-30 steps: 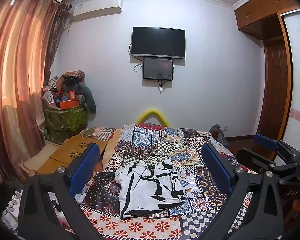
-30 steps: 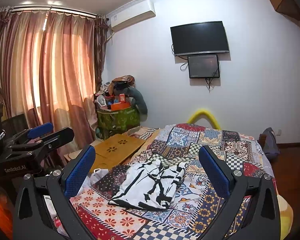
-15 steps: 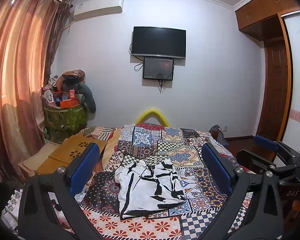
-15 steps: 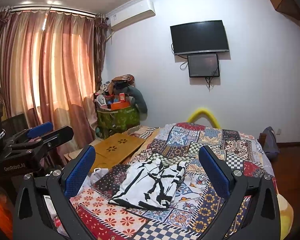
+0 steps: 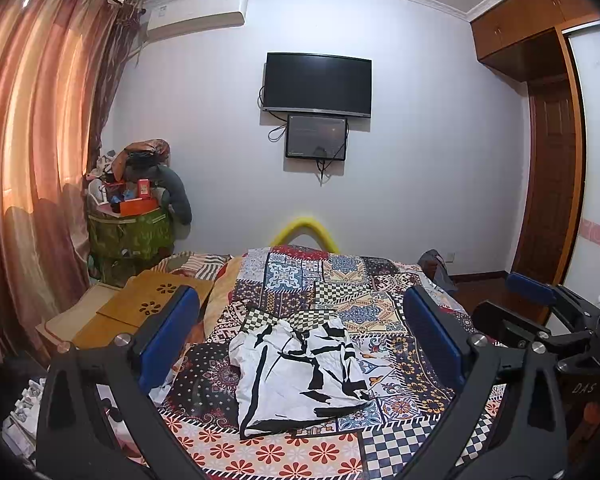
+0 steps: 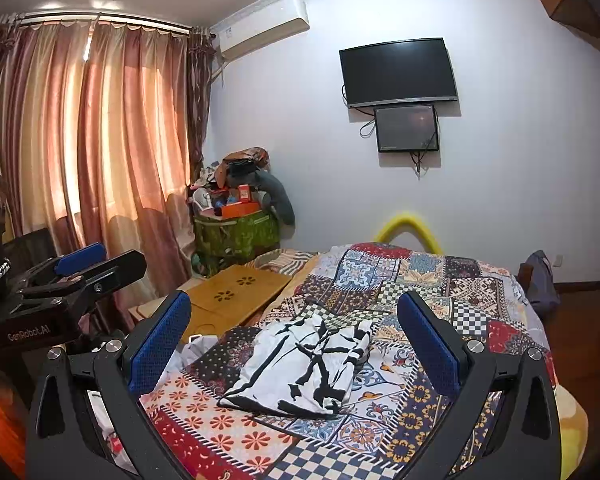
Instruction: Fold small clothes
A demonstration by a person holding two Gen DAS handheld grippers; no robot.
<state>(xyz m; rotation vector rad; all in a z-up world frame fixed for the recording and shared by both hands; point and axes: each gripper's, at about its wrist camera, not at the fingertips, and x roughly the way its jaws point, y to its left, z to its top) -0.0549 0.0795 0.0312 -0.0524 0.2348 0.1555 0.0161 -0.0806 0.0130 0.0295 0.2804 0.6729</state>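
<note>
One garment [image 5: 300,376], white with black streaks, lies crumpled on the patchwork quilt [image 5: 340,292] of the bed, near its front edge. The left gripper [image 5: 300,344] hangs above it with its two blue-padded fingers [image 5: 168,344] spread wide, holding nothing. The right gripper [image 6: 296,344] is likewise spread wide and holds nothing, framing the same garment from the other side. In the right wrist view the left gripper's black body at the left edge reads "GenRobot.AI" [image 6: 28,334]; in the left wrist view the right gripper's body at the lower right reads "DAS" [image 5: 584,388]. Two dark screens hang on the far wall, a television [image 5: 318,84] and a smaller monitor [image 5: 316,137] just beneath it. One air conditioner [image 5: 196,20] sits high beside the curtains [image 5: 32,160]; its label is too small to read. One wooden lap tray [image 5: 152,300] rests left of the bed.
</note>
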